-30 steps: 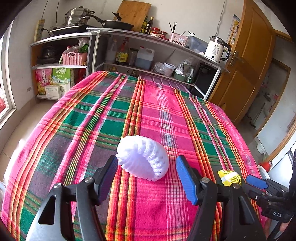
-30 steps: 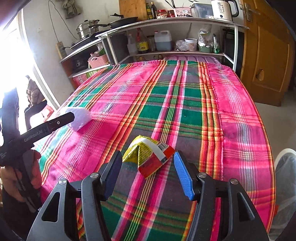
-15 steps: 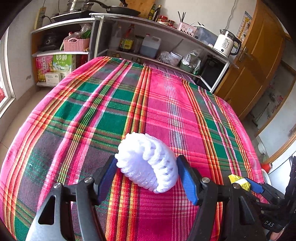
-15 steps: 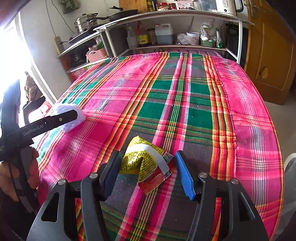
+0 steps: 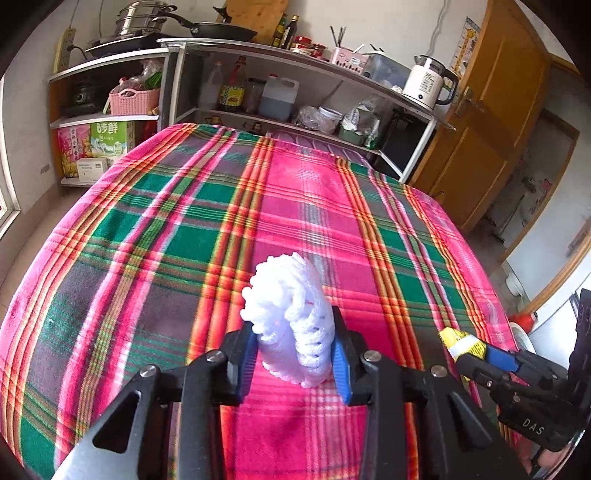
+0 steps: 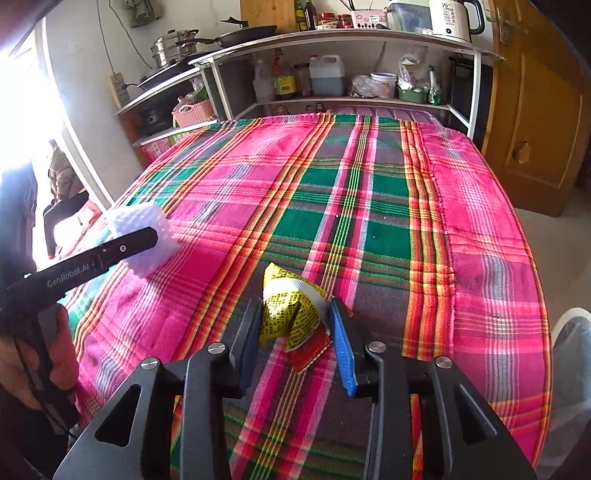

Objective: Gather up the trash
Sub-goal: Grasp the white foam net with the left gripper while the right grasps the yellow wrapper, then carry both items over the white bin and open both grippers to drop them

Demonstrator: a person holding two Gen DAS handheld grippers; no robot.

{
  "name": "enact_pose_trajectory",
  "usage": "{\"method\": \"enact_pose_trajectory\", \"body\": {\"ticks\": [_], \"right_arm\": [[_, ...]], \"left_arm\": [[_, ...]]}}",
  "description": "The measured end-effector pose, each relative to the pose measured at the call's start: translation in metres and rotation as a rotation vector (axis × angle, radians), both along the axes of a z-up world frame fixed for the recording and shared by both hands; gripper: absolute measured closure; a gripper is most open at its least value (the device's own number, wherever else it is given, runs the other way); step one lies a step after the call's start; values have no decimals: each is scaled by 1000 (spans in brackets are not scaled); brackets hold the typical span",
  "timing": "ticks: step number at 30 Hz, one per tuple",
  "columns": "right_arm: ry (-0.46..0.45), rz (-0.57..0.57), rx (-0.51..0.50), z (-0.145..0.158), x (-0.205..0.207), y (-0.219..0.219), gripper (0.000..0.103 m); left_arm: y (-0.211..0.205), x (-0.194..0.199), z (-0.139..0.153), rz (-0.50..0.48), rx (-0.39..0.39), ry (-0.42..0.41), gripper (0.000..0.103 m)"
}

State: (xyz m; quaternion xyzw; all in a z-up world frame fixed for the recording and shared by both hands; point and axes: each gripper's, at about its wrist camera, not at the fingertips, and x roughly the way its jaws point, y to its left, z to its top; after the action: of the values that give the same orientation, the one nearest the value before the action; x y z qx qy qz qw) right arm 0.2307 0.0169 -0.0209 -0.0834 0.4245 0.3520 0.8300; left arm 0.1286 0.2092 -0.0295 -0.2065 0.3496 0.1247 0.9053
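On the plaid tablecloth [image 5: 177, 236], both your grippers are clamped on trash. Your left gripper [image 5: 293, 352] has its jaws pulled in tight on the white foam net [image 5: 291, 314], blue pads pressing both sides so the net is squeezed tall and narrow, most of it sticking up past the fingertips; can't tell if its bottom edge touches the cloth. Your right gripper [image 6: 293, 332] has its jaws closed down on the yellow wrapper [image 6: 290, 306], crumpled between the blue pads, yellow printed part and white band poking up above the tips, red end hanging out below toward the cloth. In the left wrist view your right gripper shows at the far right edge with a bit of yellow wrapper at its tip, well apart from the foam net. In the right wrist view your left gripper's finger [image 6: 122, 251] crosses in front of the foam net at the left edge of the table. Behind the table: metal shelf unit [image 5: 295, 62] with a frying pan [image 5: 221, 33], white kettle [image 5: 428, 83] and pink basket [image 5: 133, 101]; wooden door [image 5: 491, 122] off to the right.
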Motion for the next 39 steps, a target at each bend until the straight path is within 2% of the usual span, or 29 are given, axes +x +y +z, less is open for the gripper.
{"method": "enact_pose_trajectory", "body": {"ticks": [2, 8, 23, 39], "right_arm": [[-5, -5, 8, 3, -3, -5, 73], [-20, -32, 37, 14, -9, -28, 76], [-75, -154, 96, 48, -34, -112, 76], [-112, -335, 127, 64, -47, -210, 76]], "left_arm": [[-8, 0, 3, -21, 0, -5, 68], [-33, -5, 13, -72, 11, -24, 69], [-113, -4, 38, -230, 30, -72, 69], [-201, 13, 55, -405, 52, -93, 69]]}}
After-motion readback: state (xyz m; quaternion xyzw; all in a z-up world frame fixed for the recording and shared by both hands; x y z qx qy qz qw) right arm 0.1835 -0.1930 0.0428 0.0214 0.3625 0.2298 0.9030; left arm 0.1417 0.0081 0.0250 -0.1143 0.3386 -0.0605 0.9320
